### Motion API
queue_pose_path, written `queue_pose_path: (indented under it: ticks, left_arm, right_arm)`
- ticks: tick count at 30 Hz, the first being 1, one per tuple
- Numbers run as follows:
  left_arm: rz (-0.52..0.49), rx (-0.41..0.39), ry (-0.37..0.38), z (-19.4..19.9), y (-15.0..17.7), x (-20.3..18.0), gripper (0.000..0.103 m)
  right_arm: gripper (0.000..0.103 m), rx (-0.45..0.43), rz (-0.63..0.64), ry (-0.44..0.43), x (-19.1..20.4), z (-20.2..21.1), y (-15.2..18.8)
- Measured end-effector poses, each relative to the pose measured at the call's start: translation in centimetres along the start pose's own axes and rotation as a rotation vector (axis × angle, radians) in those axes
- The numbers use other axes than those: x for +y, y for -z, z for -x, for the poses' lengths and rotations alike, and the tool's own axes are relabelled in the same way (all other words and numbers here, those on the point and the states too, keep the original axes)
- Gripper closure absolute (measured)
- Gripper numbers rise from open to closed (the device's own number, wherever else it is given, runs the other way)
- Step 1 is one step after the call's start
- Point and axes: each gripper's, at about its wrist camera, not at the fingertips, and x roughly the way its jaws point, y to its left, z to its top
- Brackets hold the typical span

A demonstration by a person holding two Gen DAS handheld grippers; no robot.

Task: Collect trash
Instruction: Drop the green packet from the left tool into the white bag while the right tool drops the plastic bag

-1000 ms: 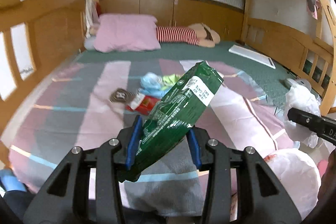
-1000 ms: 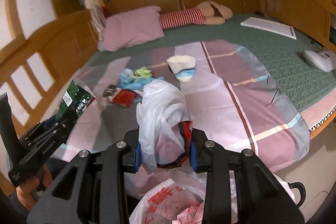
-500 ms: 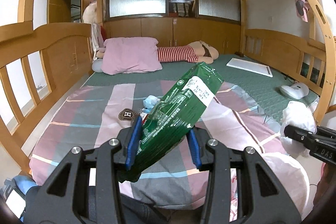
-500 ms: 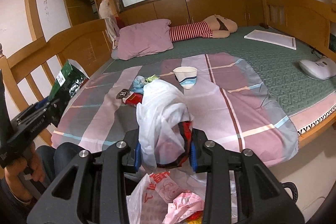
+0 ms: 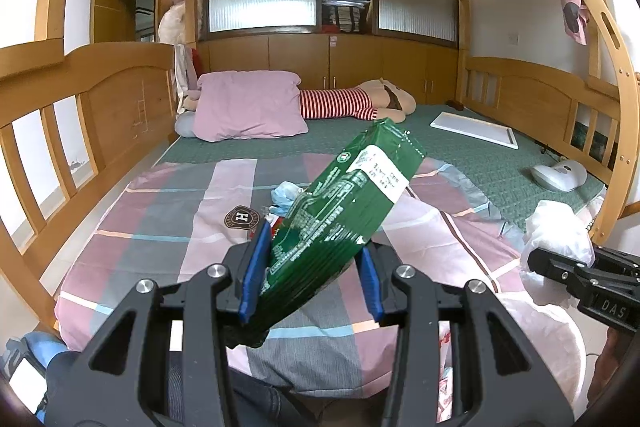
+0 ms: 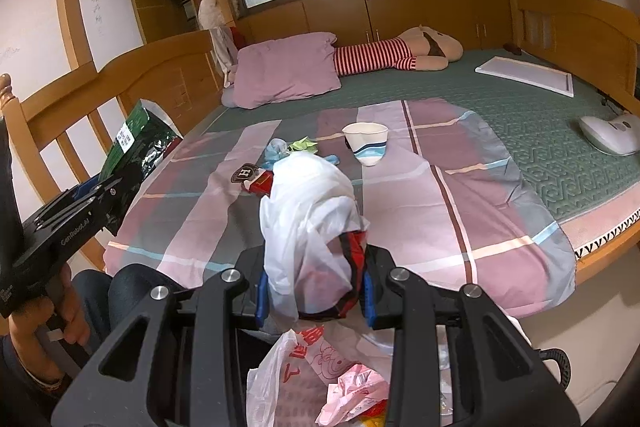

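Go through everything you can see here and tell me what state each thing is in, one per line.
Left gripper: shut on the green snack bag, tilted.
Right gripper: shut on the white plastic bag's bunched rim.
Paper cup: upright on the blanket, dented.
Red wrapper: lying on the blanket.
Pink pillow: lying flat.

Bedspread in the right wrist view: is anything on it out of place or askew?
Yes. A paper cup stands tilted on the striped bedspread, its rim bent. Left of it lies a loose cluster of litter: a red packet, a blue wrapper and a green scrap. Nothing appears spilled.
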Motion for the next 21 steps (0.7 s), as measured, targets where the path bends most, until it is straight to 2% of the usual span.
queue_pose_path:
  ticks: [7, 11, 17, 18, 20, 21]
  left_arm:
    - [-0.004, -0.004, 0.009, 0.1, 0.1, -0.1, 0.061]
    - [-0.013, -0.002, 0.026, 0.3, 0.2, -0.3, 0.061]
    - [-0.023, 0.024, 0.062, -0.3, 0.5, -0.9, 0.061]
    - [-0.027, 0.027, 0.066, -0.4, 0.6, -1.0, 0.061]
    - [-0.031, 0.036, 0.08, -0.6, 0.7, -1.3, 0.061]
    - [-0.031, 0.041, 0.085, -0.7, 0.7, -1.4, 0.061]
  right_arm:
    - [0.068, 0.017, 0.032, 0.001, 0.1, 0.0, 0.0]
    - [0.068, 0.089, 0.113, 0.044, -0.3, 0.4, 1.5]
    - [0.068, 0.26, 0.126, 0.089, -2.6, -0.6, 4.5]
    - [0.067, 0.288, 0.141, 0.101, -2.7, -0.8, 4.8]
    - [0.053, 0.35, 0.184, 0.119, -2.7, -1.4, 5.8]
    - [0.05, 0.367, 0.204, 0.132, -2.8, -1.4, 6.2]
